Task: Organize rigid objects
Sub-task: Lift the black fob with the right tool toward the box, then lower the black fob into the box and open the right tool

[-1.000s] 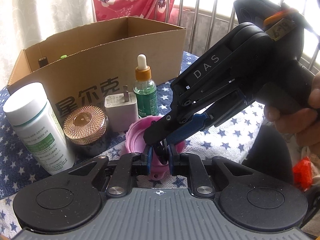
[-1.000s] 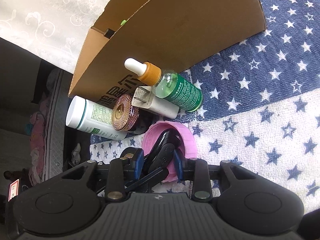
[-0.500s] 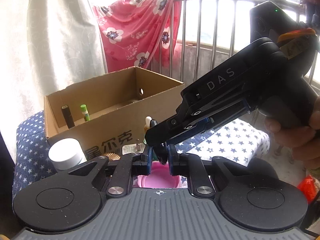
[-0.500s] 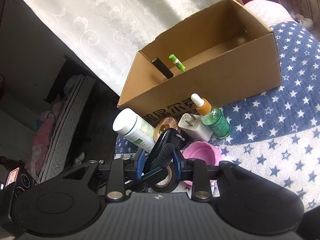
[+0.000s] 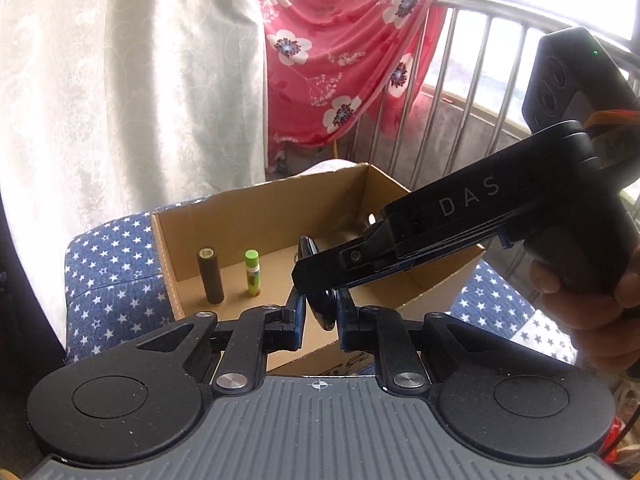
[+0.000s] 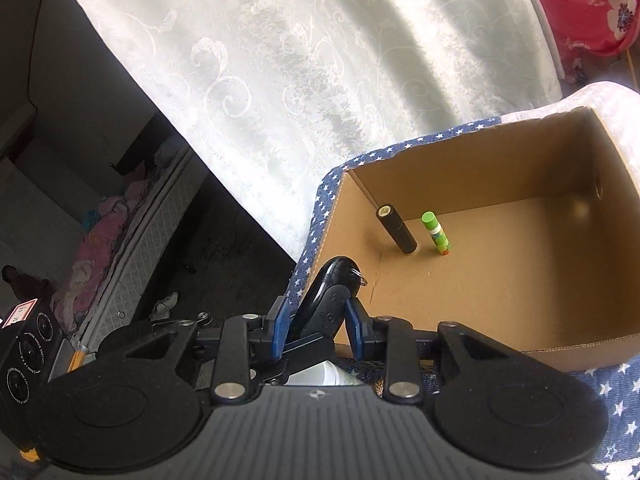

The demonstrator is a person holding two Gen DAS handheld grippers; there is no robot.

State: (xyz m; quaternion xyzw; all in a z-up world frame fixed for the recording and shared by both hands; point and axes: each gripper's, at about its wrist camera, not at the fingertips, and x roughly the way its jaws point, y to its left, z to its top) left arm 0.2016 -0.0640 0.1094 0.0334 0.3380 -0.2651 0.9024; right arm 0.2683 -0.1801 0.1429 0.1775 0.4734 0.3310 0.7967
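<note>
Both the left gripper (image 5: 320, 312) and the right gripper (image 6: 316, 328) were clamped on one black key fob (image 6: 326, 300), its lower end hidden between the pads. It hung above the near rim of the cardboard box (image 6: 520, 280). At eleven o'clock inside stood a brown tube (image 6: 396, 232) and a green-capped stick (image 6: 436, 234); the floor toward three o'clock lay bare.
</note>
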